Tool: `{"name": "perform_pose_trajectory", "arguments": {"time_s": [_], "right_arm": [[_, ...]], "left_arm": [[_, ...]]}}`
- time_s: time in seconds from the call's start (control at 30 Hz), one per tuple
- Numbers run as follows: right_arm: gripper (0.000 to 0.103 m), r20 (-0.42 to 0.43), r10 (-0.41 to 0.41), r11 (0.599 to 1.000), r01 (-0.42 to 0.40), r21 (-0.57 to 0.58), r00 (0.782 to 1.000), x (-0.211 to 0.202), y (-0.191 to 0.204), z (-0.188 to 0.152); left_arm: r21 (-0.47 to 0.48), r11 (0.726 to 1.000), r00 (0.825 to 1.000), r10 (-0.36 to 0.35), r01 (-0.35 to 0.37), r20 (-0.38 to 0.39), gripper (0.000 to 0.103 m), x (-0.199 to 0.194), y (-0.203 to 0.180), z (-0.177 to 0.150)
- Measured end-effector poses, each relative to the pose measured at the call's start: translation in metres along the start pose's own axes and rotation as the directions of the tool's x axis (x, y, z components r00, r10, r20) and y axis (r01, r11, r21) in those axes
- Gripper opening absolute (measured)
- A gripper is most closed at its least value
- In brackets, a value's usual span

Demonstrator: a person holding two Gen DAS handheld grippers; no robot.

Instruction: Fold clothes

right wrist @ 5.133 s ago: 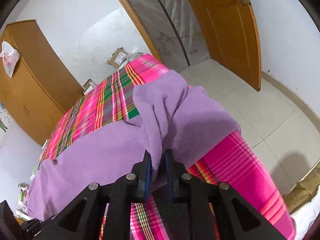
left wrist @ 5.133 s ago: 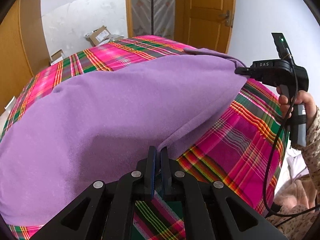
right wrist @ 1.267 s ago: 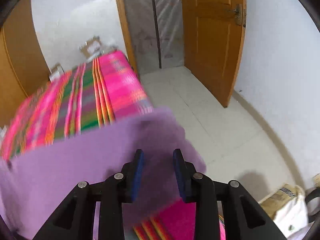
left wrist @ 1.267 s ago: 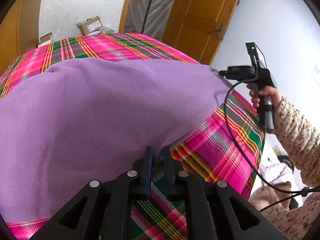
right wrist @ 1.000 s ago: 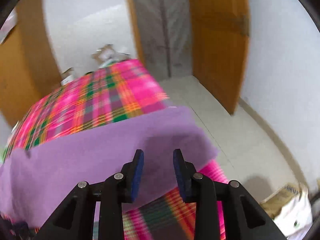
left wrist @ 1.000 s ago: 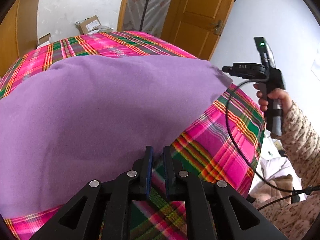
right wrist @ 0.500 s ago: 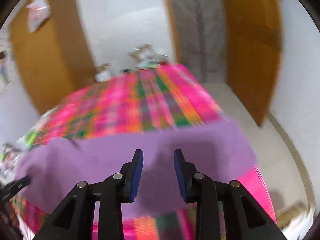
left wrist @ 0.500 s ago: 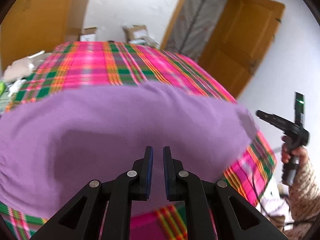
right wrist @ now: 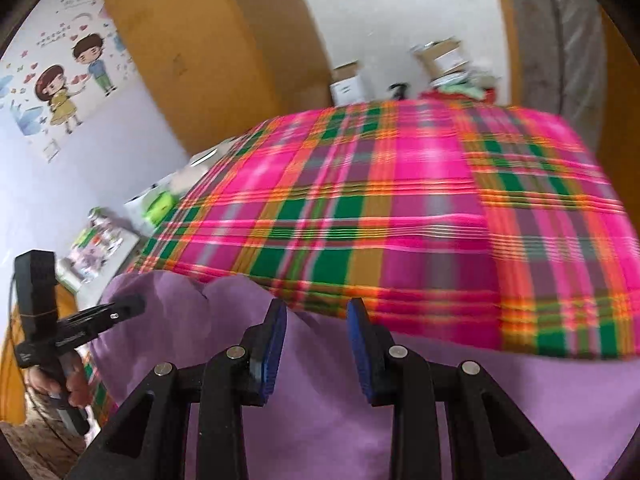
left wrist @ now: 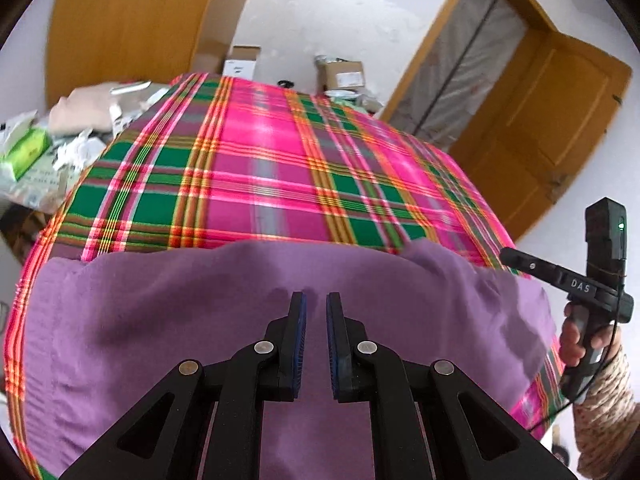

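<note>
A purple garment (left wrist: 160,340) lies flat across the near end of a bed with a pink and green plaid cover (left wrist: 280,168). My left gripper (left wrist: 316,304) hovers over the garment's middle, open by a narrow gap with nothing between its fingers. At the garment's right corner a hand holds my right gripper (left wrist: 516,258). In the right wrist view, my right gripper (right wrist: 316,308) stands wide open above the purple garment (right wrist: 320,420), near its far edge. My left gripper (right wrist: 132,306) shows at the left, over the garment's corner. The plaid cover (right wrist: 400,200) is bare beyond.
A wooden wardrobe (left wrist: 132,20) stands behind the bed, with cardboard boxes (left wrist: 340,74) at the far end. An orange door (left wrist: 552,128) is at the right. Tissues and papers (left wrist: 40,148) clutter a surface left of the bed.
Both grippers have let go of the purple garment and drawn back toward the near edge. The garment now covers only the near end of the bed, and more plaid shows.
</note>
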State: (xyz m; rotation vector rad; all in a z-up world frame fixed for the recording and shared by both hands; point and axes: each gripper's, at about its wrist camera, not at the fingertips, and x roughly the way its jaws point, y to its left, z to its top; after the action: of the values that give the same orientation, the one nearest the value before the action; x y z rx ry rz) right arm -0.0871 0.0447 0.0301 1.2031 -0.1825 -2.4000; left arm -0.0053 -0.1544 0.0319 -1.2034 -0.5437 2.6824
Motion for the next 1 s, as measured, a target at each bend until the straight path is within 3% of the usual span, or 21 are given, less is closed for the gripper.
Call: {"name": "perform_pose_trajectory", "arguments": {"time_s": [0.1,0.23,0.47,0.57,0.67,0.77,0.87,0.93,1.0], "right_arm": [[0.032,-0.049,0.022,1.000,-0.023,-0.017,0.999,0.029,0.008,0.001],[0.032,-0.091,-0.046,0.998,0.042,-0.045,0.995,0.055,0.011,-0.005],[0.032,-0.094,-0.052,0.998,0.049,-0.035,0.994,0.061,0.008,-0.003],[0.032,-0.080,0.034,0.999,-0.034,0.000,0.996,0.054,0.010,0.005],[0.032,-0.119,0.146,0.988,-0.139,0.065,0.982,0.058,0.005,0.010],[0.032,-0.176,0.206,0.974,-0.185,0.131,0.962,0.069,-0.001,0.010],[0.033,-0.163,0.250,0.964,-0.230,0.130,0.954,0.067,0.002,0.008],[0.028,-0.153,0.271,0.960,-0.254,0.120,0.950,0.064,0.005,0.008],[0.015,-0.157,0.275,0.960,-0.261,0.103,0.949,0.060,0.008,0.006]], "left_arm": [[-0.069,0.997,0.999,0.039,-0.040,-0.013,0.010,0.010,0.021,0.001],[-0.133,0.990,0.998,0.046,-0.050,-0.032,0.010,0.014,0.042,-0.003],[-0.193,0.979,0.998,0.070,-0.070,-0.008,0.010,0.010,0.058,-0.003],[-0.208,0.975,0.997,0.079,-0.077,-0.002,0.010,0.006,0.062,-0.003],[-0.203,0.975,0.996,0.094,-0.094,-0.006,0.010,0.005,0.063,-0.003],[-0.200,0.975,0.995,0.098,-0.099,-0.012,0.010,0.006,0.064,-0.004],[-0.201,0.974,0.995,0.101,-0.101,-0.013,0.010,0.005,0.064,-0.005],[-0.194,0.975,0.994,0.108,-0.109,-0.016,0.010,0.005,0.062,-0.005],[-0.188,0.975,0.993,0.119,-0.120,-0.020,0.010,0.006,0.060,-0.004]]}}
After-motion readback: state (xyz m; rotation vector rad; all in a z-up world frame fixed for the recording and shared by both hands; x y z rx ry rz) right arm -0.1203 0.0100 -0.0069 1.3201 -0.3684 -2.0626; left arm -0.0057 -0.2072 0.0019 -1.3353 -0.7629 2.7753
